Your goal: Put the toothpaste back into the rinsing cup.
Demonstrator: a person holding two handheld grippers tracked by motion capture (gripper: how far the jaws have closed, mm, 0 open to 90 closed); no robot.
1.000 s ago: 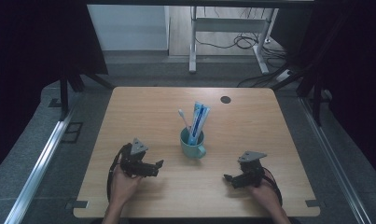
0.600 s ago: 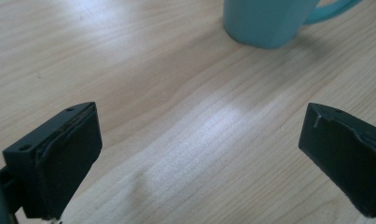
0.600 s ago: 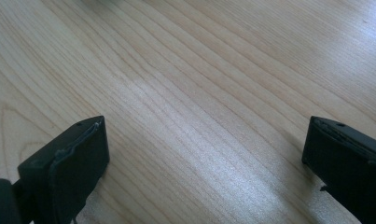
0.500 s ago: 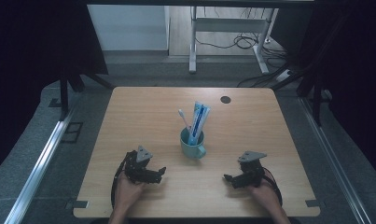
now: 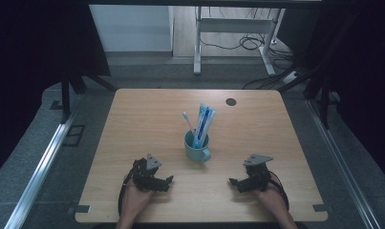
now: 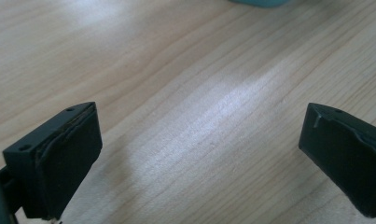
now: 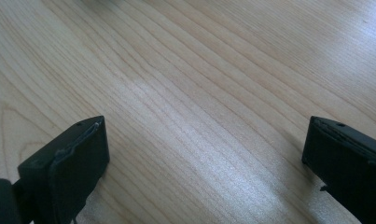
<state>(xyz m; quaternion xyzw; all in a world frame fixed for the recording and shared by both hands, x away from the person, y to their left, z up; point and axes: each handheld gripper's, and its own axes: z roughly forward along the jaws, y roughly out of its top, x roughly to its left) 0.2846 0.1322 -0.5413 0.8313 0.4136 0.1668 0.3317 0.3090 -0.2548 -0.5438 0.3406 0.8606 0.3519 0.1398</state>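
Teal mug (image 5: 197, 147) with toothbrush (image 5: 188, 121) and tube (image 5: 203, 125) stands mid-desk (image 5: 147, 119) in the high view; closer, left tongs (image 6: 202, 154) and right tongs (image 7: 206, 163) gape, empty, over pale woodgrain.

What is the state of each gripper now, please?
Left gripper: open, holding nothing, low over the wooden table.
Right gripper: open, holding nothing, low over the table.

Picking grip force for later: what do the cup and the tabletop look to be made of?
Cup: looks like glazed ceramic or smooth plastic, plain teal with a moulded handle; can't tell which. Tabletop: pale wood or wood-look laminate, with fine straight grain lines and a soft sheen in both gripper views.
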